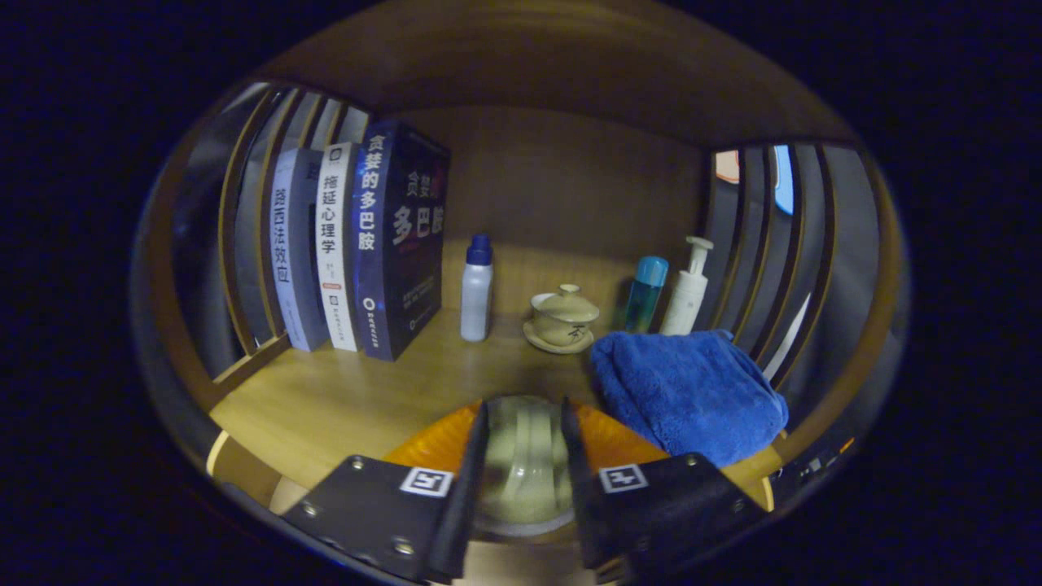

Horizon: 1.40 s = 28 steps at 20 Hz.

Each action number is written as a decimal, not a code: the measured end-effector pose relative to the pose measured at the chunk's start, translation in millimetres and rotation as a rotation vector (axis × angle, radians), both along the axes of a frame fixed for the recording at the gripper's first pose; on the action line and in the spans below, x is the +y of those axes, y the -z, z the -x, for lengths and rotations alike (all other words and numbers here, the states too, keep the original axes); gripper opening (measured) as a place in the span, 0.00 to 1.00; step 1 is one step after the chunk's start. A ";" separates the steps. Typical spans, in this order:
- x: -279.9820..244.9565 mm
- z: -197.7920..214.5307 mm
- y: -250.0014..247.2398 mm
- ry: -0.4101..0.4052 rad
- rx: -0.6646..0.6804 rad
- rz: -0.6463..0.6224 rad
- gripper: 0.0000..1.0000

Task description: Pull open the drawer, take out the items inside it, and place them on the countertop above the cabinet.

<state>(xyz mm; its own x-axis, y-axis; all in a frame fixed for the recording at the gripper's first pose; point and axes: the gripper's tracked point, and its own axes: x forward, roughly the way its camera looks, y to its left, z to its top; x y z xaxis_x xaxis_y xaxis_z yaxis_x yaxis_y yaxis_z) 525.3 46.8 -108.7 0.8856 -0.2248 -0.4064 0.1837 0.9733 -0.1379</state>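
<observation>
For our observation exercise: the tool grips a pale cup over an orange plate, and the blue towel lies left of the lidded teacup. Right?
Not quite. The gripper view shows the blue towel right of the lidded teacup, not left. The tool does grip a pale cup over an orange plate.

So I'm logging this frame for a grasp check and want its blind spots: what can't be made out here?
- Pale ribbed object between the fingers in the gripper view: its sides are covered by them, so firm pressing and its identity are unclear.
- Orange item under it: mostly hidden by the fingers.
- Teal bottle: base hidden behind the blue towel.
- Pump bottle: base hidden likewise.
</observation>
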 end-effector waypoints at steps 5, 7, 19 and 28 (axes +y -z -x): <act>21.1 23.4 -47.5 -0.074 -0.126 0.048 0.73; 30.7 44.2 -63.8 -0.111 -0.162 0.042 0.83; 48.3 190.5 -79.3 -0.254 -0.169 -0.152 0.95; 22.5 305.3 -50.3 -0.261 -0.181 -0.102 0.96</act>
<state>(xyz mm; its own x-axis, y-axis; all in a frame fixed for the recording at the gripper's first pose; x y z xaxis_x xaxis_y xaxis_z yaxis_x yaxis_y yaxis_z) 220.0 69.3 -58.4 0.9679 0.0528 -0.2459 -0.0609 0.9978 -0.0255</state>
